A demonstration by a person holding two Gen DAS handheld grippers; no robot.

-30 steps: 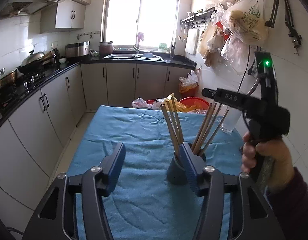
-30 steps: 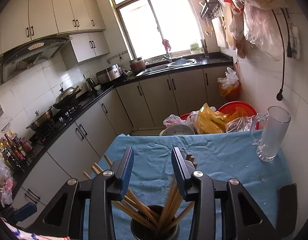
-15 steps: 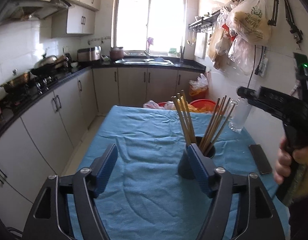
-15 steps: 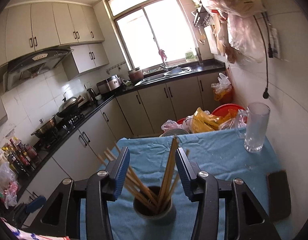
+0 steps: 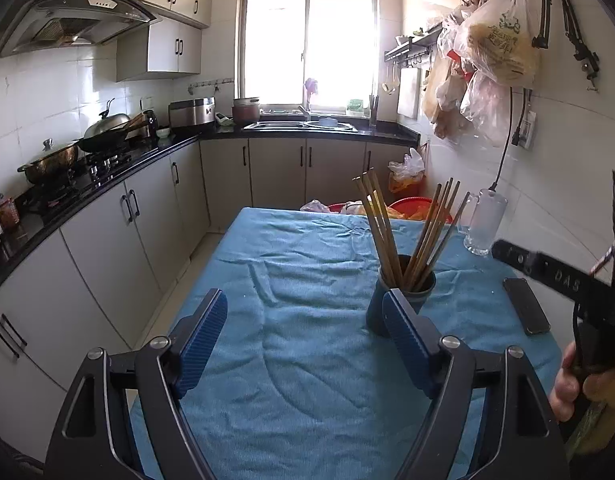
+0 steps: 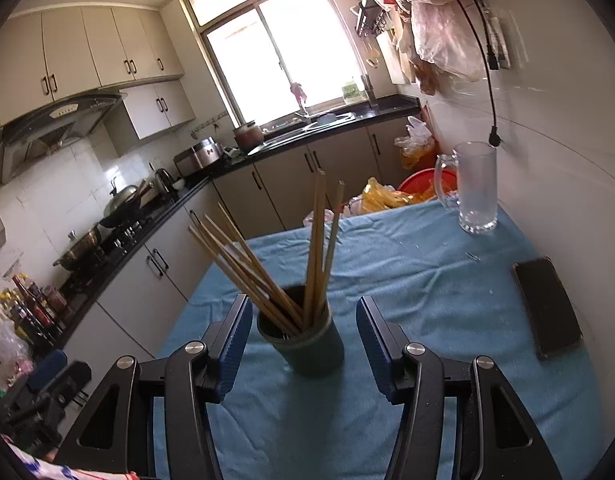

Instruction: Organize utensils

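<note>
Near the middle of the blue-clothed table (image 5: 291,360) stands the dark holder (image 6: 303,344), chopsticks (image 6: 267,272) fanned inside. Both grippers' jaws have just been widening: right gripper (image 6: 303,340) straddles the holder untouching (left gripper (image 5: 305,338) gapes, empty, beside it).

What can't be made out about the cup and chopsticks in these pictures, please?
- Cup, left view: its lower front hidden by a finger.
- Chopsticks: lower ends hidden inside the cup in both views.
- Right tongs, left view: tips cut off by the frame's edge.
</note>
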